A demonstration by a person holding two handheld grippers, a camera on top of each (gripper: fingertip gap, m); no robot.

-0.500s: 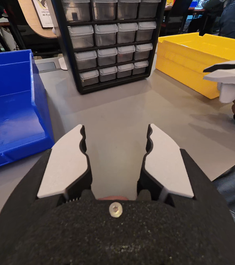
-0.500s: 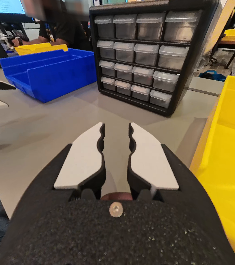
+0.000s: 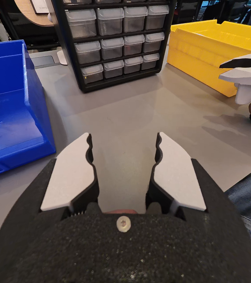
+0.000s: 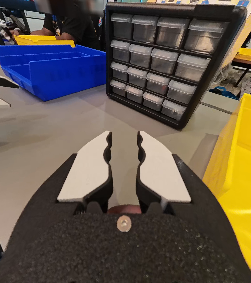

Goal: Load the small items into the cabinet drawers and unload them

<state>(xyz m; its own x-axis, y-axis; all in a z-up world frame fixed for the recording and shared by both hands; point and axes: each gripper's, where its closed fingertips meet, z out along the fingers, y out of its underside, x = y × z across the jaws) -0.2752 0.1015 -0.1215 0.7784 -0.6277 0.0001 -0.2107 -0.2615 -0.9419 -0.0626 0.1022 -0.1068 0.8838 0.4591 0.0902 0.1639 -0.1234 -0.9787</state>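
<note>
Comparing against the views half a second earlier, the grey desk [image 3: 121,110] layout was unchanged, but the black drawer cabinet [image 4: 167,64] filled more of both wrist views, so both grippers had evidently edged toward it. The blue bin [image 3: 7,114] sat to the left of the cabinet and the yellow bin [image 3: 206,53] to its right, each close beside it; what showed of their interiors looked bare, and no small items could be seen there from these angles. All visible clear drawers [image 3: 112,47] were pushed in; a few in the lower rows seemed to hold something, too small to identify. The left gripper [image 3: 124,135] had its fingers spread wide and empty. The right gripper [image 4: 124,133] kept a narrower gap, also empty, much as before. Judgement: task at its very start, approach under way, a drawer pull likely the first contact.
</note>
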